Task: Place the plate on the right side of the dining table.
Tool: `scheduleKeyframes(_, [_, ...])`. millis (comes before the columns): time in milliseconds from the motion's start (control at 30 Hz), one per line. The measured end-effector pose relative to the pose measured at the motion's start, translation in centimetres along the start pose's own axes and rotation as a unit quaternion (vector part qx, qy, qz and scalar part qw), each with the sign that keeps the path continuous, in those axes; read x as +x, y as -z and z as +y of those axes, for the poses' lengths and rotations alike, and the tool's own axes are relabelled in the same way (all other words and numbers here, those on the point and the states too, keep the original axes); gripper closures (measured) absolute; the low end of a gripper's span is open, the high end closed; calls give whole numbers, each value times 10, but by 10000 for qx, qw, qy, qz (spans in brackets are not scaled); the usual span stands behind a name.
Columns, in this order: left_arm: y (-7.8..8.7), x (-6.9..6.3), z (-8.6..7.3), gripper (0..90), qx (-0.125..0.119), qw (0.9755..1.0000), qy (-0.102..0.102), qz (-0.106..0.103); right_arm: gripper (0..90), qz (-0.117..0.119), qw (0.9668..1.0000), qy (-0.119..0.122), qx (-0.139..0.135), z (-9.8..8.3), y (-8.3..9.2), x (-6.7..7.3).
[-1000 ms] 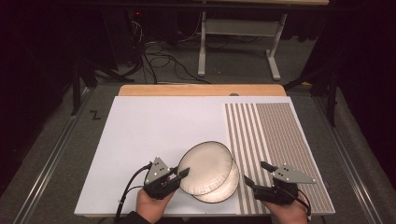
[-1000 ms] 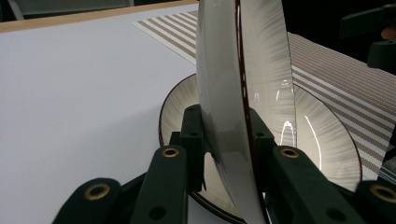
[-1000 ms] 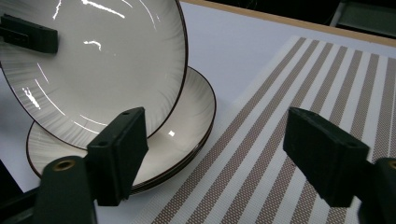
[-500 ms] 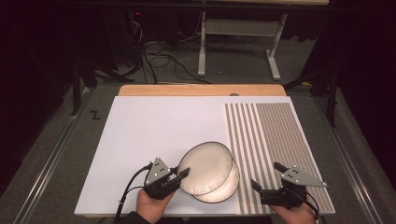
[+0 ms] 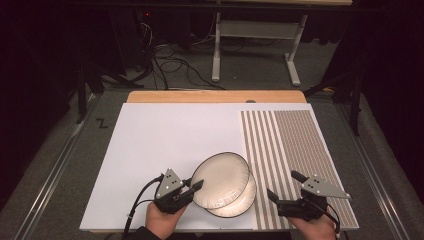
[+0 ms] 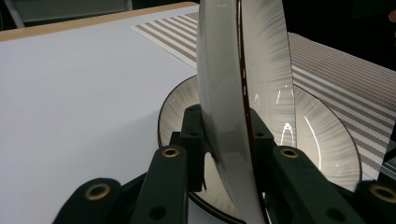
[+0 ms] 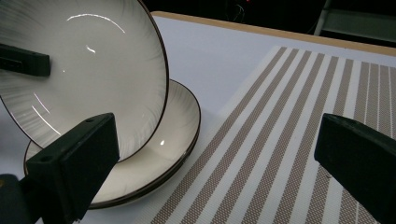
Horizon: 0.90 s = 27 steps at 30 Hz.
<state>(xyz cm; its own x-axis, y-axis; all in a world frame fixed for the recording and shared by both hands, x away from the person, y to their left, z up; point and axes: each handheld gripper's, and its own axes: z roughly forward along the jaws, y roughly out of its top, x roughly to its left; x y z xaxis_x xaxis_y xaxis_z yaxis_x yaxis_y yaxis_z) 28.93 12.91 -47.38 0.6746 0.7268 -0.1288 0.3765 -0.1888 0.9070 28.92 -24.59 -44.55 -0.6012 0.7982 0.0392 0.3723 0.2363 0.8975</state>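
1. Two plates sit between the tongs: the upper plate [image 5: 220, 179] is tilted up on edge, pinched at its rim by the left gripper [image 5: 192, 189], whose jaws are narrowed onto it; the lower plate [image 5: 240, 200] lies flat on the table [image 5: 165, 140], just beyond that gripper's tips and under the raised one.
2. Right gripper [image 5: 282, 187] stands wide, nothing between its jaws; they have just been opening, and it hangs over the striped mat [image 5: 290, 145], apart from both plates.
3. Slip risk, as I judge it: one thin grip on a glazed rim carries the whole raised plate. Any twist of the left hand could let it slide out and drop onto the plate below, chipping either.
4. Drag risk: the raised plate's low edge looks close to, perhaps touching, the flat plate; pulling sideways toward the left gripper could shove that plate along.
5. Collision risk: if the right gripper comes in to help, its near jaw could knock the tilted rim.
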Motion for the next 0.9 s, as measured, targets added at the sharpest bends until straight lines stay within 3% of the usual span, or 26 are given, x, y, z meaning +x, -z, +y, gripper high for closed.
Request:
scheduleKeyframes(300, [0, 0, 1, 757, 8, 10000, -22, -10, 5, 149, 9997, 184, 36, 10, -19, 13])
scheduleKeyframes(900, [0, 0, 1, 757, 25, 10000, -77, -13, 5, 447, 9984, 277, 188, 22, -56, 34])
